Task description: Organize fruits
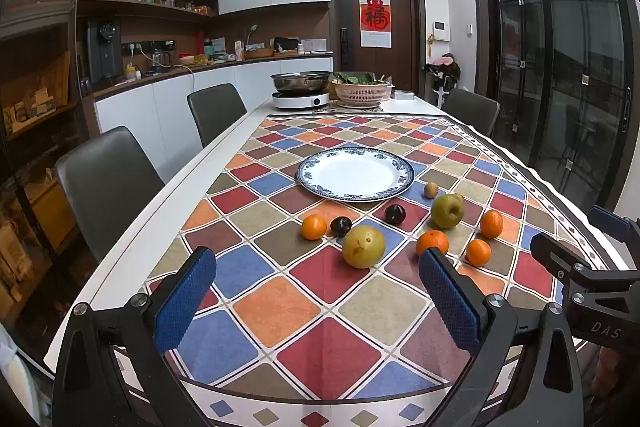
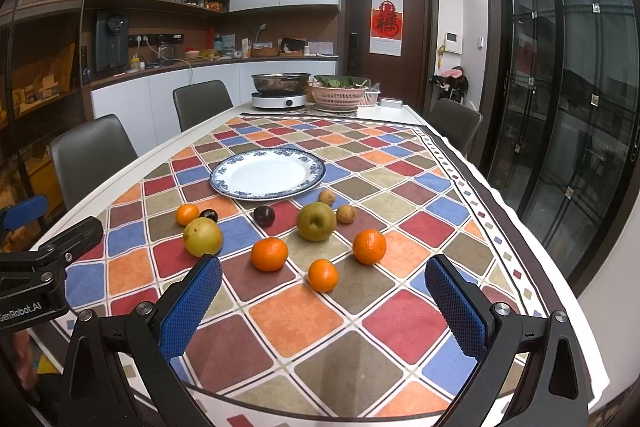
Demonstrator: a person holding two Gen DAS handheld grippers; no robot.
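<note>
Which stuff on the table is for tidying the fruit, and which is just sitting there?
For the job: plate, four oranges, two pears, two plums, two small brown fruits, both open grippers.

Just sitting there: cooker with pan, pink basket of greens, chairs.

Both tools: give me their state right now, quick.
Left tool: open, holding nothing, above the tablecloth short of the fruit.
Right tool: open, holding nothing, also short of the fruit.
</note>
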